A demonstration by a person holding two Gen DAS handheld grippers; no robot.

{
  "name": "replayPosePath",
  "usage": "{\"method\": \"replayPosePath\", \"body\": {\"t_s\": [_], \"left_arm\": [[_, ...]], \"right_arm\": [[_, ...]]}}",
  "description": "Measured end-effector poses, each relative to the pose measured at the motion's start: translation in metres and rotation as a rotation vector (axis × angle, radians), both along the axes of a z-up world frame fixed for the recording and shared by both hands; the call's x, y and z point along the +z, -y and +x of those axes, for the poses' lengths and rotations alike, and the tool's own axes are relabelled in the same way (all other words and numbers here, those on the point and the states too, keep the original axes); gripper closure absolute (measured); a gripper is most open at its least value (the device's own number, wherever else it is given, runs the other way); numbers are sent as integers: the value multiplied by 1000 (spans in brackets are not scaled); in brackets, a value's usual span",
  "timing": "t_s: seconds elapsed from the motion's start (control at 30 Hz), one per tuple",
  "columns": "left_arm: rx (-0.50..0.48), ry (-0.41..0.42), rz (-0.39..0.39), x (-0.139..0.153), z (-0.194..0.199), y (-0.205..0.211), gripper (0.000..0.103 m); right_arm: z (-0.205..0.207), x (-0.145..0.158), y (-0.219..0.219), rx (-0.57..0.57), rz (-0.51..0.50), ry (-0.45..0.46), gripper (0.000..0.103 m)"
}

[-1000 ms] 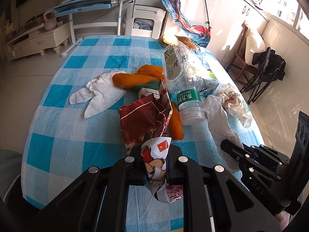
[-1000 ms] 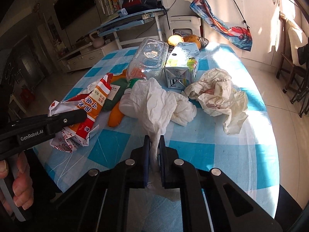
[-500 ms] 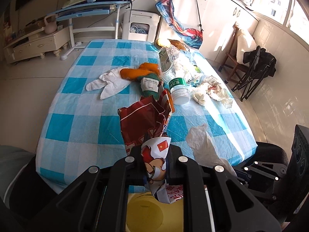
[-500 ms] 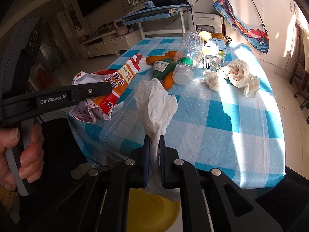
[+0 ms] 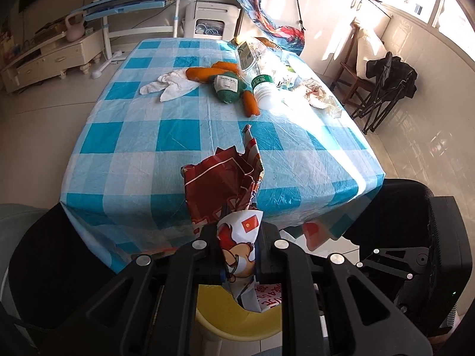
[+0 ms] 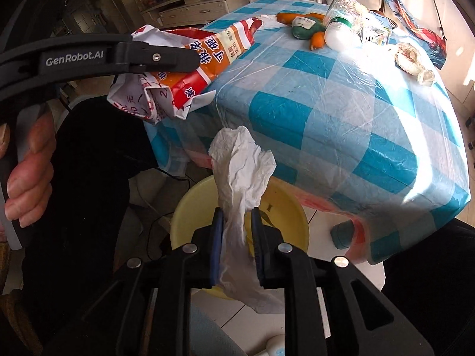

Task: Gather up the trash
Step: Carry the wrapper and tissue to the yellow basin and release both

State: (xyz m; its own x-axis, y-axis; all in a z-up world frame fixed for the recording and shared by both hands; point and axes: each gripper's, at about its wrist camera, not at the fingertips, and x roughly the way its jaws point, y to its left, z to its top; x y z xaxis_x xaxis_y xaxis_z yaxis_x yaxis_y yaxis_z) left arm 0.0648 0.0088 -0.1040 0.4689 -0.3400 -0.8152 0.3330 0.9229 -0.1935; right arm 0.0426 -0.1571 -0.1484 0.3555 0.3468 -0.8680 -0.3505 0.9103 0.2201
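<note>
My left gripper (image 5: 237,237) is shut on a crumpled red and white snack wrapper (image 5: 219,184), held past the near edge of the table above a yellow basin (image 5: 237,323) on the floor. From the right wrist that same wrapper (image 6: 207,56) hangs out of the left gripper (image 6: 178,59) at upper left. My right gripper (image 6: 236,222) is over the yellow basin (image 6: 285,207). Its jaws are opening, and a white tissue (image 6: 240,166) stands loose between them.
The blue-checked table (image 5: 184,136) carries a white cloth (image 5: 169,86), an orange and green plush toy (image 5: 228,89), a clear bottle (image 5: 258,68), a carton (image 6: 374,34) and crumpled paper (image 5: 317,95). A folding chair (image 5: 386,89) stands to the right. A hand (image 6: 26,178) holds the left gripper.
Both grippers have drawn back off the table's near edge to above the yellow basin. The right jaws, earlier clamped on the tissue, now stand apart. The left grip is unchanged.
</note>
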Motion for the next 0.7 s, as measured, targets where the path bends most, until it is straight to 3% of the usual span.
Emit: {"method": "replayPosePath", "body": {"t_s": [0.03, 0.33, 0.6, 0.7], "left_arm": [[-2, -10, 1, -3, -4, 0, 90], [-23, -75, 17, -21, -28, 2, 90], [-80, -157, 53, -38, -49, 6, 89], [-75, -159, 60, -39, -54, 4, 77]], "right_arm": [[-1, 2, 2, -10, 2, 13, 54], [2, 24, 32, -135, 29, 111, 37], [6, 27, 45, -210, 79, 144, 34], [5, 27, 47, -226, 88, 149, 33]]}}
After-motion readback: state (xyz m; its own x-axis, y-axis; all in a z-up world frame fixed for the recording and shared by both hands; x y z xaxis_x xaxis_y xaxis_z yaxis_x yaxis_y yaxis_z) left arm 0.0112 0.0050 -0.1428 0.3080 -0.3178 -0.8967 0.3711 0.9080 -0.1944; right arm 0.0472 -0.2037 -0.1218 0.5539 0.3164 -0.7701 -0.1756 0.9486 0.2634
